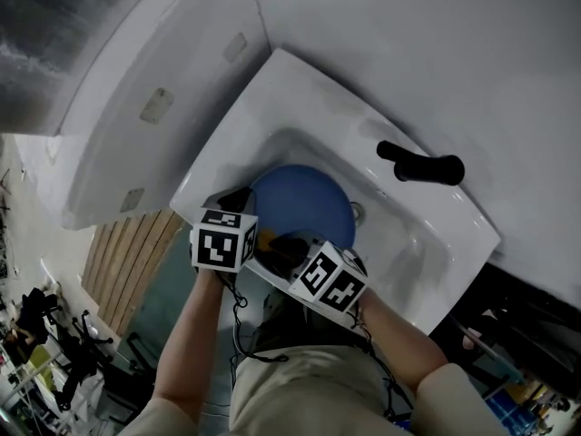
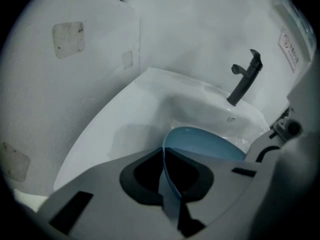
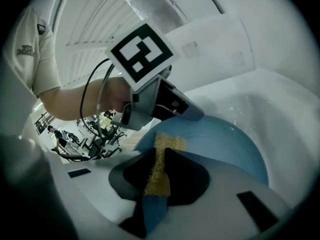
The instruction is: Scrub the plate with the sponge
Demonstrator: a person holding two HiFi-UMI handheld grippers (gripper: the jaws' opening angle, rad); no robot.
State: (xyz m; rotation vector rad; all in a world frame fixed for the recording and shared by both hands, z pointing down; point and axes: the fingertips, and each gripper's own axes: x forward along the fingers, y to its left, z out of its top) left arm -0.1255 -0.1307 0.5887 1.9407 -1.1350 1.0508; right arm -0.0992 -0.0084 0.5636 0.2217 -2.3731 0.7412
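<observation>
Looking down from your head, the marker cubes [image 1: 223, 240] cover the jaws of your left gripper [image 2: 164, 151] and right gripper [image 3: 161, 146], and with them the near part of the plate [image 1: 304, 198]. Between the right gripper's jaws the sponge [image 3: 159, 171] runs down out of sight — its full size can't be told. Past the left gripper's tips, the wall label [image 2: 291, 46] carries print too small to read; behind that gripper, the far clutter [image 3: 82, 134] is too small to make out.

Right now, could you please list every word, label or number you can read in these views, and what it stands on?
Nothing can be read.
Red-edged label on the white panel: too blurred.
Print on the sleeve: too small.
Marker cubes: patterns only, no letters.
</observation>
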